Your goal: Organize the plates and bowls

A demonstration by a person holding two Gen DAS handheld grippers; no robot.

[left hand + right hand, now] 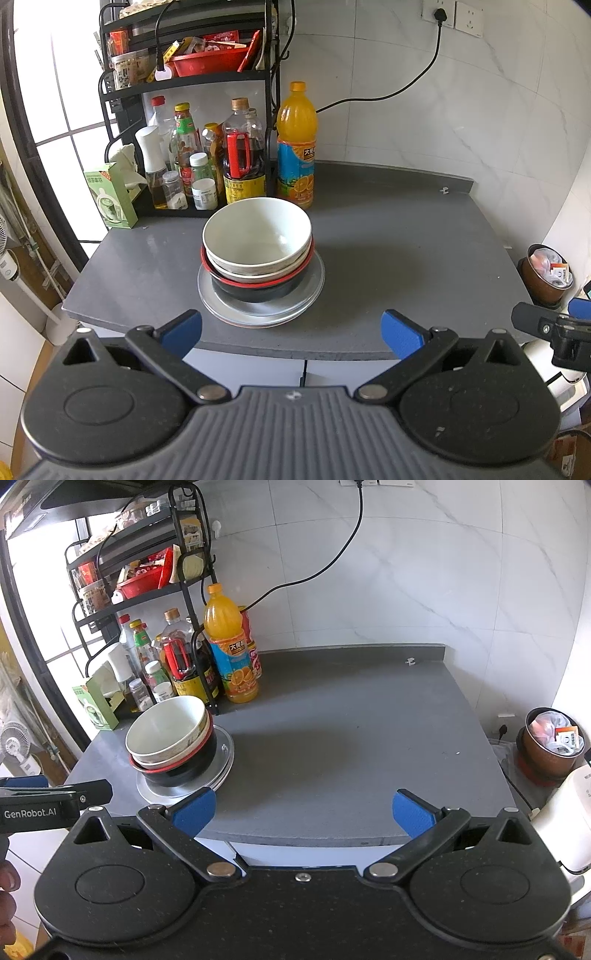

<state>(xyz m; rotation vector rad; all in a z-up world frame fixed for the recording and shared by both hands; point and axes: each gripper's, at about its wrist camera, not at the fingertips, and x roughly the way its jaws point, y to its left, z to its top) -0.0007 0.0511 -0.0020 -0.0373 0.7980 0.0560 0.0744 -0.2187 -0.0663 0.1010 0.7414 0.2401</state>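
Blue-padded fingers of the left hand-held gripper (291, 328) are spread wide and empty, held at the near edge of the grey surface (388, 258). Straight ahead, nested bowls (257, 236) are stacked on plates (314, 291).

Seen from the right wrist, the right hand-held gripper (303, 810) is likewise wide apart and empty, with the stack to its left, near an orange juice bottle (229, 650).

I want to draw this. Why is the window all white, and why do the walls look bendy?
Left wrist view: daylight overexposes the window, erasing detail. Right wrist view: the fisheye lens curves the counter edge and wall tiles; a soft shadow darkens the counter's middle.
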